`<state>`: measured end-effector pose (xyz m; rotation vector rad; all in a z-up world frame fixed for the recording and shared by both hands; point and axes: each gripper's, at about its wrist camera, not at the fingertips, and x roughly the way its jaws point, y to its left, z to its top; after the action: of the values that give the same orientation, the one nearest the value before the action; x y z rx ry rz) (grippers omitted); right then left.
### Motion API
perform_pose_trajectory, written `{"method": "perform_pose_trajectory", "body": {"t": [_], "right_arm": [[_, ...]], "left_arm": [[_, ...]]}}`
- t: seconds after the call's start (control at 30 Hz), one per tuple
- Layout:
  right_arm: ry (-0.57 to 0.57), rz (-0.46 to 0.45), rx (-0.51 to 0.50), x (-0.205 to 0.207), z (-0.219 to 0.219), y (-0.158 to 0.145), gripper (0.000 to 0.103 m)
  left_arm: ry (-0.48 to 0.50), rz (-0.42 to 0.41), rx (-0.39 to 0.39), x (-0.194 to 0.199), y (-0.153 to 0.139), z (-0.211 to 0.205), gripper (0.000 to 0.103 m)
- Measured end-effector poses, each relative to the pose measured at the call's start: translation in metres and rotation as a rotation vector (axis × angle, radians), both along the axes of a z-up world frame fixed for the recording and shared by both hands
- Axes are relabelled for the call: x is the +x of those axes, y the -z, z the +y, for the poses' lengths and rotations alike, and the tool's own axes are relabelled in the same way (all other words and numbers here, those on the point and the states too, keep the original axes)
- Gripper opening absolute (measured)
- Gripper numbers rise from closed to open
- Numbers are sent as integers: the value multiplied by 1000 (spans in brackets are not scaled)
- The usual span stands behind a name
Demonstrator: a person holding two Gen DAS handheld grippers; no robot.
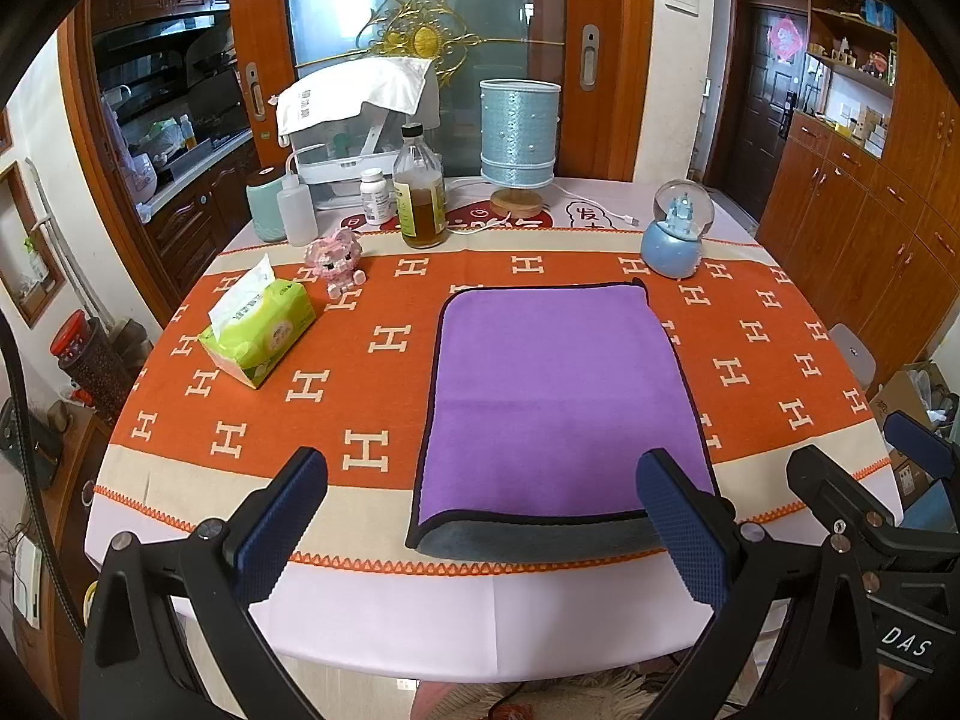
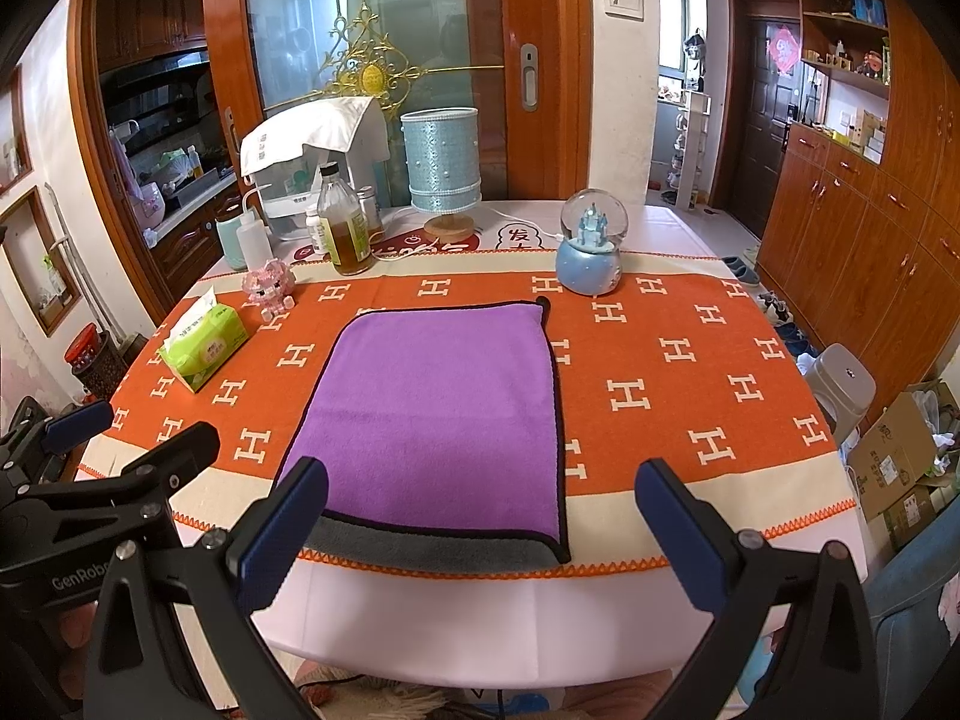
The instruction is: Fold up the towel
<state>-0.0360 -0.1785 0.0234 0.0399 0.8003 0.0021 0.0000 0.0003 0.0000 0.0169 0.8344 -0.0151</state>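
Observation:
A purple towel point(image 1: 558, 396) with a dark border lies folded on the orange patterned tablecloth, its grey underside showing along the near edge. It also shows in the right wrist view point(image 2: 444, 414). My left gripper point(image 1: 480, 516) is open and empty, held above the near edge of the table with its right finger over the towel's near right corner. My right gripper point(image 2: 480, 522) is open and empty, held above the near edge with its left finger over the towel's near left corner. Each gripper shows at the side of the other's view.
A green tissue pack point(image 1: 258, 330), a pink block toy point(image 1: 336, 258), a bottle of amber liquid point(image 1: 420, 192), a blue lamp point(image 1: 519, 138) and a snow globe point(image 1: 675, 228) stand behind and beside the towel. A grey stool point(image 2: 840, 384) and cardboard boxes point(image 2: 906, 462) are to the right.

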Motion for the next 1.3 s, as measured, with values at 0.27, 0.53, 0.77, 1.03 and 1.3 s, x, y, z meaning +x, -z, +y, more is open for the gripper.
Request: {"method": "perform_pose_trajectory", "body": {"t": [0.27,0.53,0.77,1.03,1.3], "right_arm": [[0,0,-1,0,2,0,102],[1,1,-1,1,3,1,102],[-1,3,0,2,4,2,102],[0,4,0,5,1,0,102],[0,6,1,4,5,4,102]], "left_arm": [[1,1,0,0,0,0,102],[1,1,0,0,0,0,102],[0,2,-2,0,0,0,102],[1,1,-2,0,0,0,102],[1,3,-2,0,0,0,102]]}}
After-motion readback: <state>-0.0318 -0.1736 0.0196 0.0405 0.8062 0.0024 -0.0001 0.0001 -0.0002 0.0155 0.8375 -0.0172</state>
